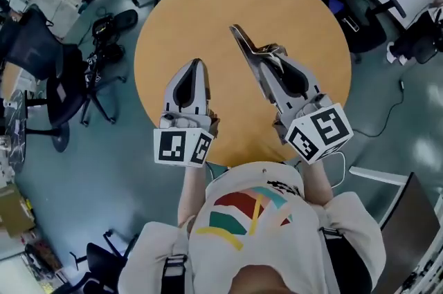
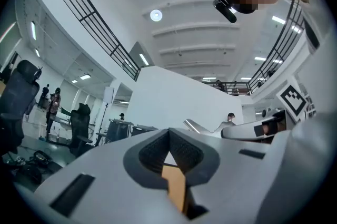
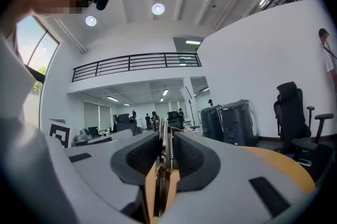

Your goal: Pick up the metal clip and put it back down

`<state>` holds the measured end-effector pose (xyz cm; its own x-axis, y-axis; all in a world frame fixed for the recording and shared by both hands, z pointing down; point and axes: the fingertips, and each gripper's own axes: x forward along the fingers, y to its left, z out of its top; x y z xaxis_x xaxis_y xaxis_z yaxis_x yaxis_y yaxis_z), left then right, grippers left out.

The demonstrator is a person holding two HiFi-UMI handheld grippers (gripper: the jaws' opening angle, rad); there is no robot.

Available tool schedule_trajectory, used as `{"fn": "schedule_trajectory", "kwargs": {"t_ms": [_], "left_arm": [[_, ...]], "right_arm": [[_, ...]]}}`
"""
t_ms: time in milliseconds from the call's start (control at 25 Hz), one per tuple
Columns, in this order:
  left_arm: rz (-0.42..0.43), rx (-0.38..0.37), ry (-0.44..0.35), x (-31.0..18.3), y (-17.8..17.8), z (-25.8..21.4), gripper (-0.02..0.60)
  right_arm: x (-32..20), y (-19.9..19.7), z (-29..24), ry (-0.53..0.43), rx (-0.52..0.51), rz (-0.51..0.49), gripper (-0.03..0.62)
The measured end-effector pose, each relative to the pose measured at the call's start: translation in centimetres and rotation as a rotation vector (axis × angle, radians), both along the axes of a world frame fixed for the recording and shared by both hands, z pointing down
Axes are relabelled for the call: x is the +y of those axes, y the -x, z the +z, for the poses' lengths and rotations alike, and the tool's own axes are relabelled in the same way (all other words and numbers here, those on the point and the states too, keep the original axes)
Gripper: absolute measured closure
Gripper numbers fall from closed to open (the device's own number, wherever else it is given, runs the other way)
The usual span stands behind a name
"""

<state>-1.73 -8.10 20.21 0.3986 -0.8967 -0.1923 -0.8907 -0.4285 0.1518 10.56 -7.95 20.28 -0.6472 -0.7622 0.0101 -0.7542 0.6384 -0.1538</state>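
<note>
Fingers (image 3: 138, 153) pinch metal clip (image 3: 167, 148); right gripper (image 1: 268, 56) raised

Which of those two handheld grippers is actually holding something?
The right gripper: its jaws are clamped on the metal clip, which sticks out past their tips. The left gripper has its jaws closed with nothing between them.

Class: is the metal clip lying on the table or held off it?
Held off it. The right gripper has its jaws pressed on the metal clip, which points out into the air above the table.
</note>
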Motion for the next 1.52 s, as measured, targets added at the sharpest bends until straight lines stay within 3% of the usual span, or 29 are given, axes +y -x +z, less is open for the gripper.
{"fn": "schedule_trajectory", "kwargs": {"t_ms": [160,360,480,880,1080,1240,1520], "left_arm": [[0.062,-0.027,-0.044,0.0,-3.2,-1.2,0.538],[0.054,-0.056,-0.052,-0.2,-3.6,-1.4,0.538],[0.039,-0.019,-0.069,-0.1,-2.8,-1.8,0.538],[-0.022,-0.019,0.011,-1.0,-1.5,0.4,0.538],[-0.066,-0.008,0.053,-1.5,0.4,2.0,0.538],[-0.121,0.018,0.109,-2.1,1.9,4.3,0.538],[-0.245,0.054,0.210,-4.9,7.1,9.9,0.538]], "right_arm": [[1.7,-2.8,0.6,0.012,0.011,0.053,0.499],[2.4,-3.7,1.2,0.042,0.003,0.072,0.499],[2.3,-3.6,1.1,0.046,-0.002,0.068,0.499],[1.0,-2.4,2.0,0.067,-0.005,-0.012,0.499],[-0.5,0.4,2.9,0.086,0.004,-0.092,0.499],[-3.4,3.2,5.1,0.158,0.019,-0.182,0.499],[-11.7,11.8,14.6,0.315,0.149,-0.323,0.499]]}}
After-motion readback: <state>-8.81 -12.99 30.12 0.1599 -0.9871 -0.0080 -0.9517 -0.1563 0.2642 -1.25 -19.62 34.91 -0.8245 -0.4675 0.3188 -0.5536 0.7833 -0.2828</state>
